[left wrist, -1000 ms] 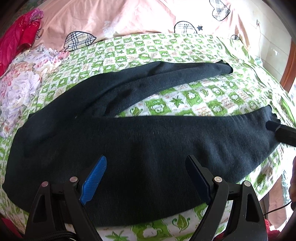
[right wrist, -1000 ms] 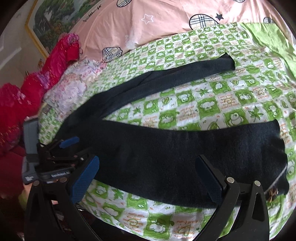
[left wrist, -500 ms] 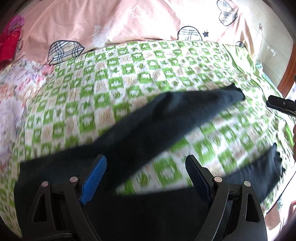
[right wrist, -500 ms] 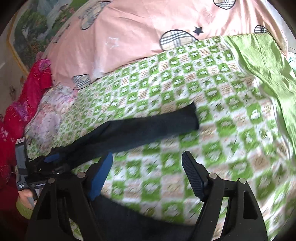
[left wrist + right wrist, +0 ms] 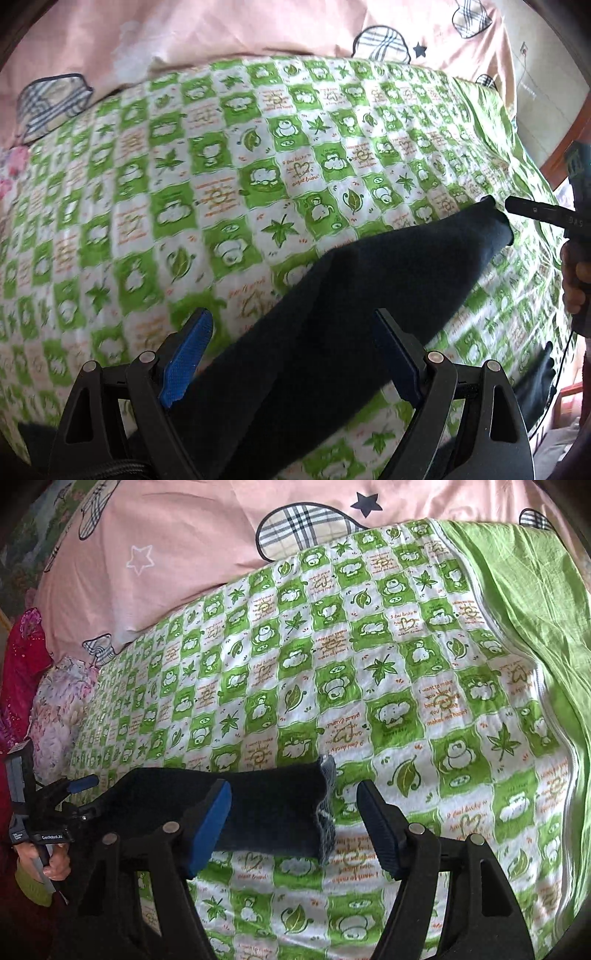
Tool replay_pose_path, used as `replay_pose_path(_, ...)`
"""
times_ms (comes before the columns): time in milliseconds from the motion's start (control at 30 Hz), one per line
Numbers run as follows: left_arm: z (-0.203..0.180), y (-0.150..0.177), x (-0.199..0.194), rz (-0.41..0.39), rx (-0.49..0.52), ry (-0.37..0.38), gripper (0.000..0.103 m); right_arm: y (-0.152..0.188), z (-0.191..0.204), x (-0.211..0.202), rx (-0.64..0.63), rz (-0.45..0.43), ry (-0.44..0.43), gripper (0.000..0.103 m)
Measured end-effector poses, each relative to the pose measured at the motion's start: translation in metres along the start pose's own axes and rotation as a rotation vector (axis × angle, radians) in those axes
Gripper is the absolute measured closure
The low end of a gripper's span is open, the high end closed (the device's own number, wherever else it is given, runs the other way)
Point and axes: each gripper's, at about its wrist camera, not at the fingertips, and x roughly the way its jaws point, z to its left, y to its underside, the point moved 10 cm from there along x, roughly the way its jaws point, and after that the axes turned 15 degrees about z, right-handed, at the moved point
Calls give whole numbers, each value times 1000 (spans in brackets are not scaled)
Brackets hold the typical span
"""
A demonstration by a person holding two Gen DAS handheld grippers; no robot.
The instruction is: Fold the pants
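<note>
Black pants lie on a green checked bedsheet. One leg runs up to the right from under my left gripper to its cuff. That gripper is open above the leg, its pads clear of the cloth. A bit of the other leg shows at the lower right. In the right wrist view the same cuff lies between the fingers of my right gripper. Its jaws are closing, and the right pad stands apart from the cloth. One finger of the right gripper shows just beyond the cuff.
A pink quilt with plaid patches lies along the far side of the bed. A plain green sheet covers the right side. A floral pillow and red cloth sit at the left. A hand holds the left gripper.
Both grippers have moved away from the near leg and across the bed to the far leg. The right gripper now hangs over its cuff with narrower jaws. The left jaws stay wide.
</note>
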Motion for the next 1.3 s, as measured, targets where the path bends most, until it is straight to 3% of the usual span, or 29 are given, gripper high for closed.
replay_pose_path(167, -5, -20, 30, 85, 32, 47, 16, -14, 0, 21, -16, 50, -49, 37)
replay_pose_path(267, -10, -22, 45, 133, 60, 67, 25, -10, 3, 32, -50, 92, -48, 51)
replay_pose_path(300, -10, -22, 46, 134, 67, 63, 30, -10, 2, 34, -59, 91, -31, 64)
replay_pose_path(333, -11, -22, 46, 131, 75, 71, 41, -10, 0, 35, -66, 85, -4, 82)
replay_pose_path(367, -13, -22, 45, 130, 80, 85, 50, -11, -3, 34, -67, 77, 9, 89)
replay_pose_path(400, -16, -21, 43, 133, 84, 112, 71, -11, -4, 31, -60, 67, -8, 91)
replay_pose_path(433, -19, -20, 41, 139, 85, 142, 85, -11, -4, 27, -58, 54, -21, 93)
replay_pose_path(533, -24, -12, 27, 112, 103, 139, 95, -9, -1, 12, -67, 13, -31, 95)
replay_pose_path(833, -51, 39, -36, -24, 139, 174, 99, 33, 12, -45, -143, -99, -69, 95)
replay_pose_path(1300, -86, 143, -63, -68, 139, 247, 99, 145, 5, -73, -171, -155, -60, 96)
